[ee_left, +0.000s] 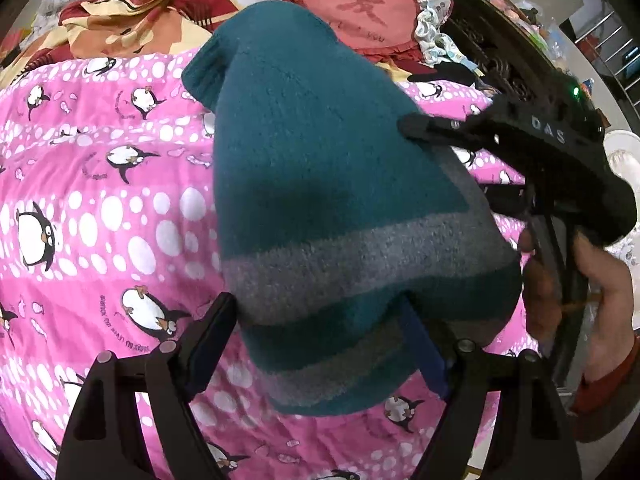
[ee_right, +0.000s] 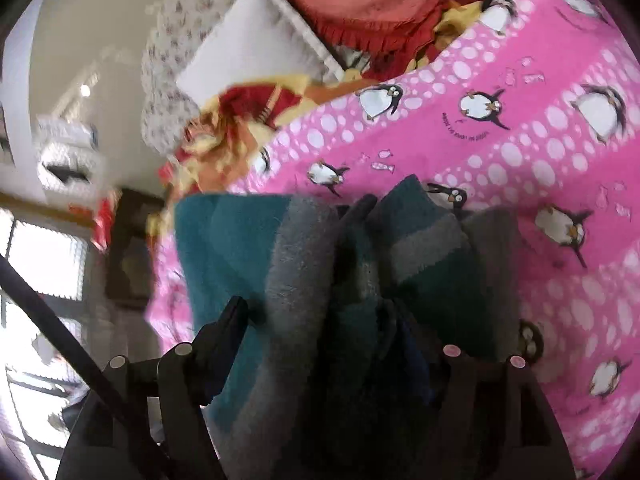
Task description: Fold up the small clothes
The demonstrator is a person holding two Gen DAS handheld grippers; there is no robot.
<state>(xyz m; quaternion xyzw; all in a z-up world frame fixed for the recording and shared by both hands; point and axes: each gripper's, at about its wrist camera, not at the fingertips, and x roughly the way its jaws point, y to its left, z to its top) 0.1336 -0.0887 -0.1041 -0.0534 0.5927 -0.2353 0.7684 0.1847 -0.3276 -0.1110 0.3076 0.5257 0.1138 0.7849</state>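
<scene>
A teal knitted garment (ee_left: pixel 312 140) with grey stripes lies folded lengthwise on a pink penguin-print bed cover (ee_left: pixel 100 200). My left gripper (ee_left: pixel 320 328) stands wide open over its near, striped end, one finger on each side of the bundle. My right gripper (ee_right: pixel 316 328) is open too, with bunched folds of the same garment (ee_right: pixel 248 240) between and under its fingers. In the left wrist view one of the right gripper's fingers (ee_left: pixel 424 128) touches the garment's right edge. A hand (ee_left: pixel 600 288) holds that gripper's handle.
At the head of the bed lie a red cushion (ee_left: pixel 360 4), a crumpled yellow and red blanket (ee_left: pixel 132 12) and a white pillow (ee_right: pixel 256 48). Dark furniture (ee_left: pixel 492 52) stands along the bed's right side. Bare pink cover stretches left of the garment.
</scene>
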